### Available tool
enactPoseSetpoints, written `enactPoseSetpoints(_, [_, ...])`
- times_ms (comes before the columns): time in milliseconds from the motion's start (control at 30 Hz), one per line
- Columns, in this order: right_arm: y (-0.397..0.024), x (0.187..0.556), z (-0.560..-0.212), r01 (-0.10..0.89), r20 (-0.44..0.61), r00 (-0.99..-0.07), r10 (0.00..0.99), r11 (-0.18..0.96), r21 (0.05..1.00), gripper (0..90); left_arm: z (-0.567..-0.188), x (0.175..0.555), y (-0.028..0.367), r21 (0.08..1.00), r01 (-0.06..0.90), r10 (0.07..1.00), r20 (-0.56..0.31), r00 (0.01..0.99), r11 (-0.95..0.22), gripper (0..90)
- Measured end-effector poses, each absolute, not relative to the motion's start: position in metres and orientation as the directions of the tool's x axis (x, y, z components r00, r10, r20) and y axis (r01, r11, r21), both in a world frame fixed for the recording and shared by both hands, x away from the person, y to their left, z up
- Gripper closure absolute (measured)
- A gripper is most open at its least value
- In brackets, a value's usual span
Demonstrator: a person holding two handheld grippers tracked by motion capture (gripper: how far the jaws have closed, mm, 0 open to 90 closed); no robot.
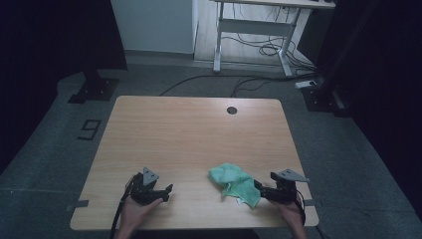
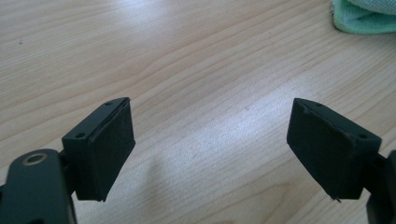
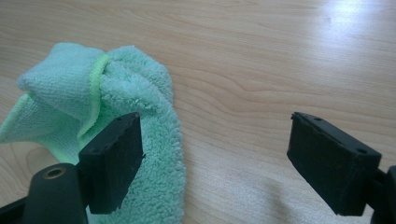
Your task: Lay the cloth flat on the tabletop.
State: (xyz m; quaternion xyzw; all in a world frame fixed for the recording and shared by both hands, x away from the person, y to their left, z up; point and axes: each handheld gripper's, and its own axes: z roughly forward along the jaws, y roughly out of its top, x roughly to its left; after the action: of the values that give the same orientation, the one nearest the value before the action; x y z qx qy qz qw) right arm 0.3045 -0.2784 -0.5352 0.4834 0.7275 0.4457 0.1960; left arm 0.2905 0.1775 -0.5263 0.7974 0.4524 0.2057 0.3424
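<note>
Green microfibre cloth (image 1: 234, 183) lies crumpled on the wooden tabletop (image 1: 189, 134), in the near right part of it as the high view shows, close to the front edge. It is bunched into loose folds, with a paler stitched hem running over one ridge (image 3: 95, 88) in the right gripper view, and a small white tag at its near corner in the high view.

The right tongs (image 1: 263, 190) sit low at the cloth's right edge, held by the person's right hand (image 1: 288, 209). In the right gripper view the right tongs (image 3: 212, 161) stand wide open with nothing gripped: one jaw hangs over the fluffy edge of the cloth (whether it touches the pile I cannot tell), while the other is over bare wood, well clear of the fabric.

The left tongs (image 1: 166, 191) rest near the front edge, left of the cloth and apart from it, in the person's left hand (image 1: 139, 209). In the left gripper view the left tongs (image 2: 210, 144) are likewise spread wide and empty, with bare wood grain between the jaws; a corner of the cloth (image 2: 364, 16) shows at the upper right, some way beyond them.

A round dark grommet (image 1: 232, 110) sits near the far edge of the tabletop.
</note>
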Motion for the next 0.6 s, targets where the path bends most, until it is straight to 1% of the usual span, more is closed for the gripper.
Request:
enactPoseSetpoints(133, [-0.278, 0.304, -0.535, 0.527, 0.147, -0.461, 0.875, 0.137, 0.839, 18.2, -0.529, 0.288, 0.176, 0.717, 0.589, 0.861, 0.031, 0.507, -0.373, 16.3])
enactPoseSetpoints(233, [-0.278, 0.304, -0.535, 0.527, 0.144, -0.464, 0.874, 0.142, 0.838, 18.2, -0.526, 0.284, 0.174, 0.719, 0.59, 0.858, 0.018, 0.513, -0.367, 17.4])
enactPoseSetpoints(367, [-0.275, 0.302, -0.53, 0.52, 0.142, -0.468, 0.872, 0.142, 0.842, 18.2, -0.516, 0.275, 0.17, 0.731, 0.564, 0.848, 0.036, 0.53, -0.384, 17.8])
enactPoseSetpoints(600, [-0.267, 0.299, -0.517, 0.487, 0.128, -0.486, 0.864, 0.146, 0.861, 18.0, -0.506, 0.268, 0.173, 0.749, 0.551, 0.855, 0.04, 0.517, -0.368, 18.0])
